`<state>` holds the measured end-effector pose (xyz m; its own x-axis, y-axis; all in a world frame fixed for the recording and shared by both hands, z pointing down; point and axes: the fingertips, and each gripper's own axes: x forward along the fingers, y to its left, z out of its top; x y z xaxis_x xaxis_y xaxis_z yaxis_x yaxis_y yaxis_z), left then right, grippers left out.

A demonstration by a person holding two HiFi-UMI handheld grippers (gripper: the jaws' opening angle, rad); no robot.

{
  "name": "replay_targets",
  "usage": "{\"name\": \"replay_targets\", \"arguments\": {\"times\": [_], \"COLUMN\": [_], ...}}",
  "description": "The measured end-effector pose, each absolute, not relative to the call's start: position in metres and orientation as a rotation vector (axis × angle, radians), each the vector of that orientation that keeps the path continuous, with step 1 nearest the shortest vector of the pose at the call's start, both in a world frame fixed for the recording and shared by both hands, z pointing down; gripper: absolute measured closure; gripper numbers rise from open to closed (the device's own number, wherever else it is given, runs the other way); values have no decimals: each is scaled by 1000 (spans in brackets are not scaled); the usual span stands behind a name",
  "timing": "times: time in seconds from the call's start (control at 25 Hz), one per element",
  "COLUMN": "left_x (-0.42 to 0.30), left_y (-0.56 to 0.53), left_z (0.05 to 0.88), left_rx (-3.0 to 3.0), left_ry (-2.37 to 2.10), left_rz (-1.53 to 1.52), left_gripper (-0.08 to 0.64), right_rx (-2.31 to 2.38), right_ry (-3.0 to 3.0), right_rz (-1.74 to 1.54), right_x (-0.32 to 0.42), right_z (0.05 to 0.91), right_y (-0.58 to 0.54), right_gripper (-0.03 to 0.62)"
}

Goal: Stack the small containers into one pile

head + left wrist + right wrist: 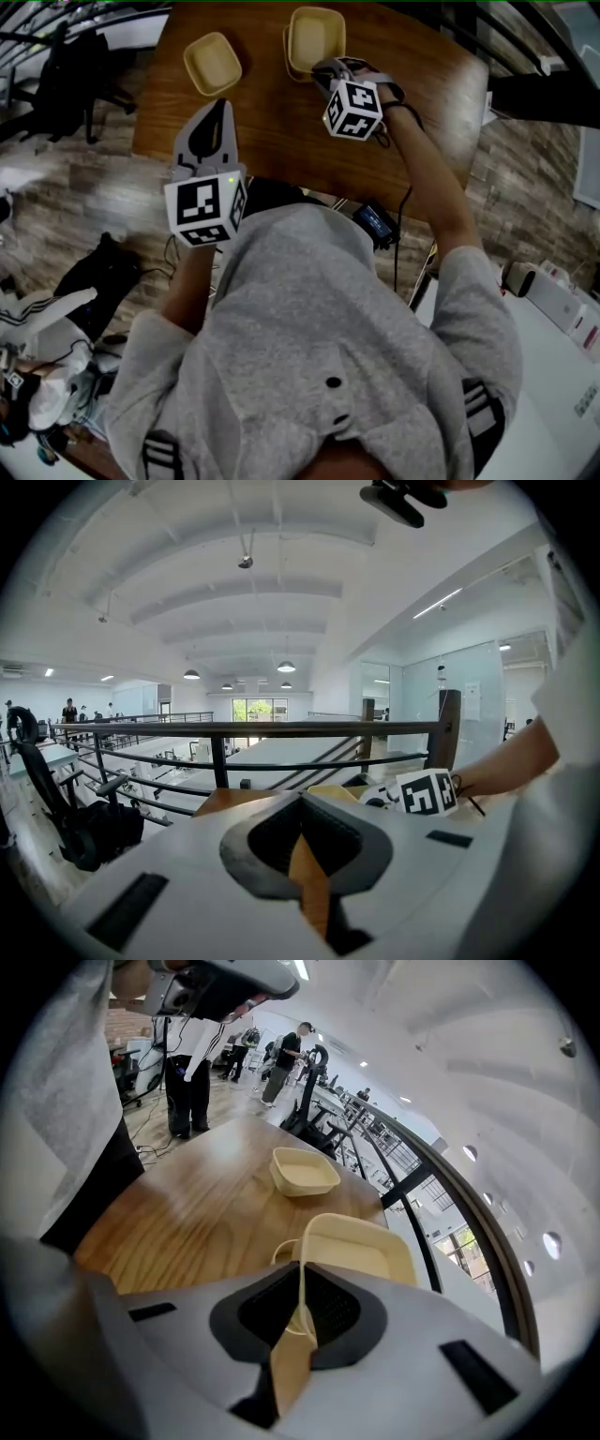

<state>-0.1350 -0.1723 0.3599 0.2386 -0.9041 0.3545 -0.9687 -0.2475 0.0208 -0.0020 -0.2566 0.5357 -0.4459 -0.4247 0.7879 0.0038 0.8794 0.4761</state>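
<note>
Evidently the pile is being built at the far right of the worktop [281,141]. The right hand-held gripper [325,71] is clamped on the near rim of one cream container [315,36], its jaws pinching the thin wall from inside and outside. Gripping by the rim leaves the base free to drop into another tub. A second container [288,54] shows just beneath the held one, only its left edge peeking out. The held one therefore looks to be going into it or already nested there; whether it is fully seated I cannot tell. The steep downward tilt of this hand-held gripper suits lowering a tub straight in.

A third container [212,64] sits alone and upright at the far left of the worktop, well apart from the pair and not yet stacked. The left hand-held gripper [218,111] hangs over the near left of the worktop, jaws together with nothing between them, short of that lone tub. It is probably waiting out of the way or placed to fetch it, and its jaws would first need to part.
</note>
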Motion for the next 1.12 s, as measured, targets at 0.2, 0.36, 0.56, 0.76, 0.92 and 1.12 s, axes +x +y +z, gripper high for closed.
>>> {"name": "replay_targets", "arguments": {"times": [0.2, 0.36, 0.56, 0.76, 0.92, 1.12], "left_x": [-137, -135, -133, -134, -133, -135], "left_y": [-178, -185, -185, -187, -189, -191], "left_z": [358, 355, 359, 360, 360, 362], "left_rx": [2283, 2291, 2287, 2280, 2283, 2282], "left_ry": [-1759, -1756, -1746, -1739, -1735, -1734], "left_rz": [400, 396, 410, 410, 410, 419], "left_gripper": [548, 548, 548, 548, 548, 548], "right_rx": [275, 247, 222, 183, 180, 182], "right_ry": [-1992, -1991, -1966, -1962, -1981, -1989], "right_rz": [-499, -499, -509, -524, -507, -483], "right_x": [-2, -1, 4, 0, -2, -4], "right_z": [542, 547, 556, 562, 563, 562], "right_y": [-257, -256, -255, -247, -247, -248], "right_gripper": [561, 561, 561, 561, 561, 561]}}
